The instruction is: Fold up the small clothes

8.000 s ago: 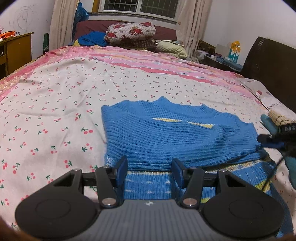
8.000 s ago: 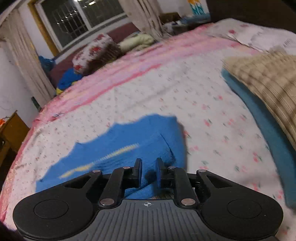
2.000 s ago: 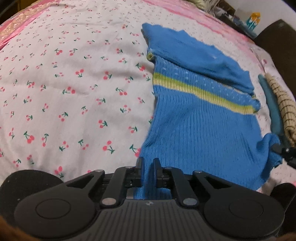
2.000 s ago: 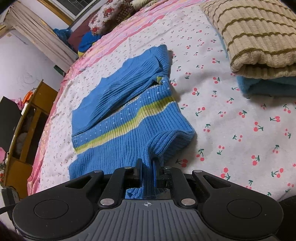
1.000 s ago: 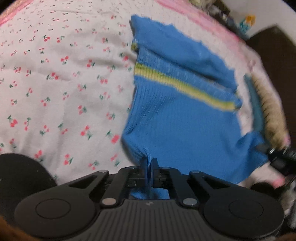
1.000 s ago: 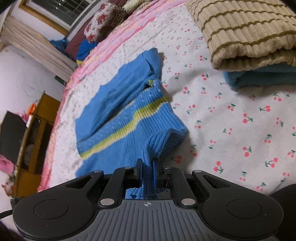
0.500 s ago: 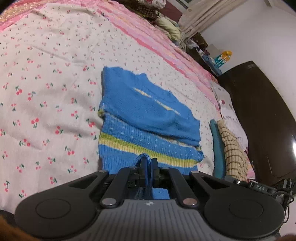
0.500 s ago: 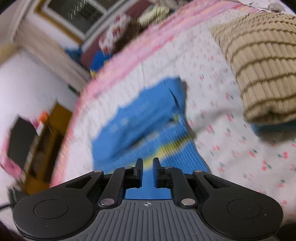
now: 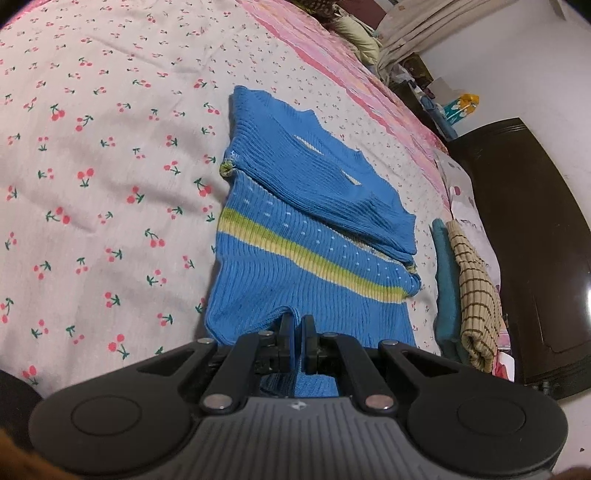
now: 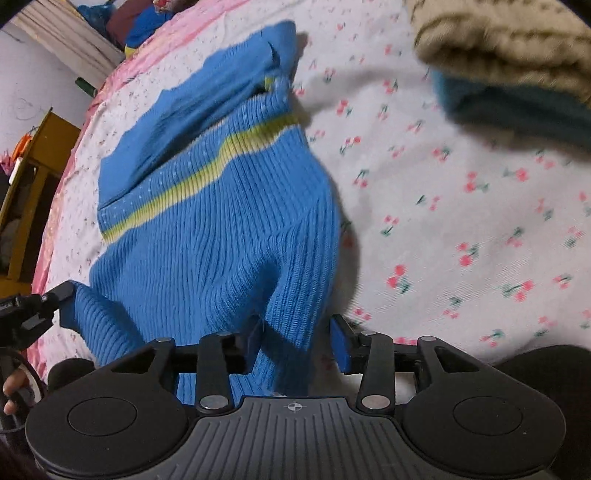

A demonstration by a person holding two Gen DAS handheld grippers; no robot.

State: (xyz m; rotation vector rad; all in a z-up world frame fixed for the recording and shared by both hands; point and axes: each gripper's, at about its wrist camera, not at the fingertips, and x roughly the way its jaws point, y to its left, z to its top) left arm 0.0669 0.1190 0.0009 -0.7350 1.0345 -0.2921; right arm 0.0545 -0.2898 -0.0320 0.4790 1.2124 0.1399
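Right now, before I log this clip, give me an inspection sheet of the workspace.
Surface: bed sheet with cherry print, pink striped band farther back.
Job's things: blue sweater, sleeves folded across its chest, hem end lifted off the sheet.
Clutter: folded tan striped knit on a teal garment beside the sweater.
Tools: left tool shut on the hem; right tool has just been opening, hem loose between its fingers.
Cables: nothing seen.
Surroundings: dark headboard, yellow shelf, curtain.

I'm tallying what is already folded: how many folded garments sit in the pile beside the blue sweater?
2: a tan striped knit on top and a teal garment under it, stacked on the bedsheet right of the blue sweater. More may be hidden beneath.
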